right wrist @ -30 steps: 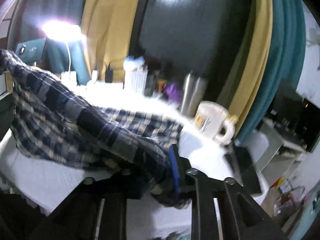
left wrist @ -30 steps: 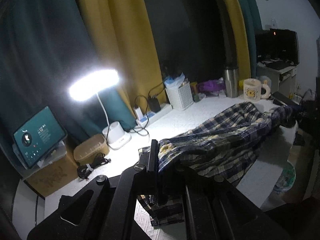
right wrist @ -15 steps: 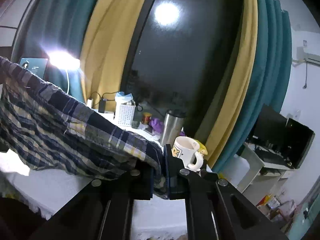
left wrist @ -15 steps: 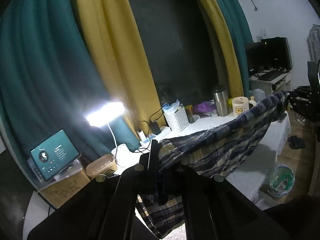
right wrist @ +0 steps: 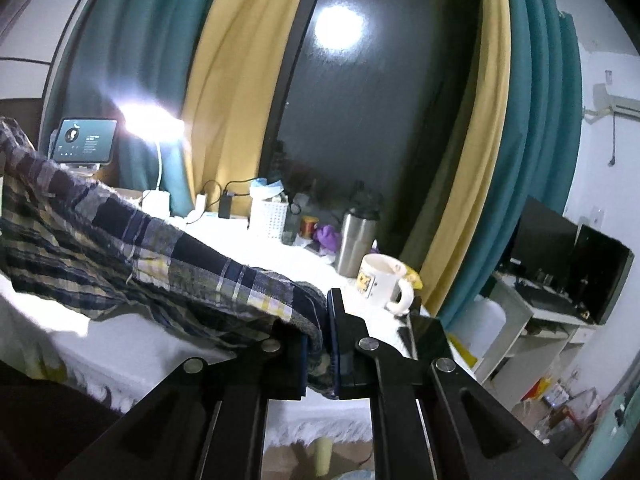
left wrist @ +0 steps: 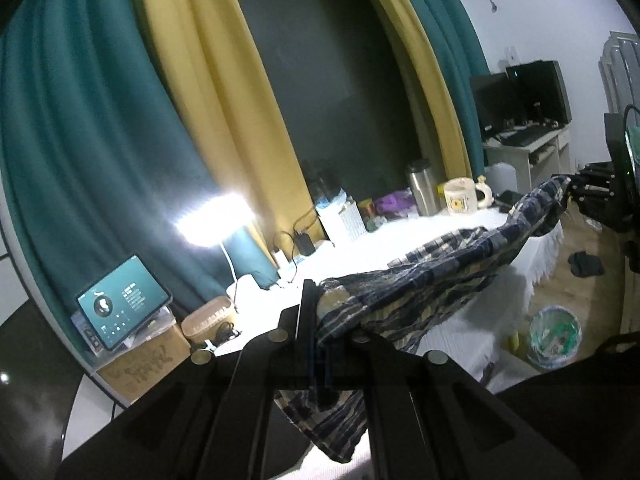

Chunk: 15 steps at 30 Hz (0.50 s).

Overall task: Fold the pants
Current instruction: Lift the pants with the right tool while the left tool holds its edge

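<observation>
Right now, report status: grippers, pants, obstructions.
Left gripper and right gripper both shut on the plaid pants. Pants slung between them over the white table. Mug and steel tumbler stand beyond the cloth.

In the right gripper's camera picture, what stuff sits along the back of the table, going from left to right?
Tablet → lamp → white basket → purple thing → steel tumbler → mug.

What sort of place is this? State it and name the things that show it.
Probably a room in a home, a bedroom or study. Teal and yellow curtains hang floor-length by a dark window, a white-covered table holds a mug and desk lamp, and a computer desk stands at the side.
</observation>
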Tool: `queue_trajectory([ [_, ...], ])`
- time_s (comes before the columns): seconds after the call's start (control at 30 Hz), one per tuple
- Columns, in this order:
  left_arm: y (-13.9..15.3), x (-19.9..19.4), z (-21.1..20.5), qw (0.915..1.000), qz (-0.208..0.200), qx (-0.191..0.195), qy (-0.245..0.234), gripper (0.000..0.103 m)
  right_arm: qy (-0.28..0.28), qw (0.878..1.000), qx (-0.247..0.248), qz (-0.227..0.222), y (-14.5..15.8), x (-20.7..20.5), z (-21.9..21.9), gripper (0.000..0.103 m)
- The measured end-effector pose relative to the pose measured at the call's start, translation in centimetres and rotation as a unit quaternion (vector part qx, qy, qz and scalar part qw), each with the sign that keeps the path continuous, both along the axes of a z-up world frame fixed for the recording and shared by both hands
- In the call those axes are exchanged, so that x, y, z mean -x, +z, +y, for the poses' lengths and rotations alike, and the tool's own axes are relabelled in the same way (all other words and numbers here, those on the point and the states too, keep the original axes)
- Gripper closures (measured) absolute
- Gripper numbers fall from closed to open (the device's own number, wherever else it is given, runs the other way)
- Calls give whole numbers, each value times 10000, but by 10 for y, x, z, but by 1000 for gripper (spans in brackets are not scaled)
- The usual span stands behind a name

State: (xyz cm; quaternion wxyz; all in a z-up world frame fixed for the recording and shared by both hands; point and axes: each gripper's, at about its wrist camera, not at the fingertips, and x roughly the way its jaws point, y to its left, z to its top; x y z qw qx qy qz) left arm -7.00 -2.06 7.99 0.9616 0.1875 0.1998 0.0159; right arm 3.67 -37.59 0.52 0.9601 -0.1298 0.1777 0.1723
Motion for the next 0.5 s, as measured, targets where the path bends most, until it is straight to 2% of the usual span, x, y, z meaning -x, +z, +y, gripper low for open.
queue_trajectory([
  [0.23, -13, -29, 10, 9997, 206, 107, 102, 101, 16, 9998, -52, 173, -2, -26, 14, 95],
  [0.5, -18, -74, 32, 9983, 245, 457, 262, 101, -79, 9991, -248, 320, 2, -65, 30, 95],
])
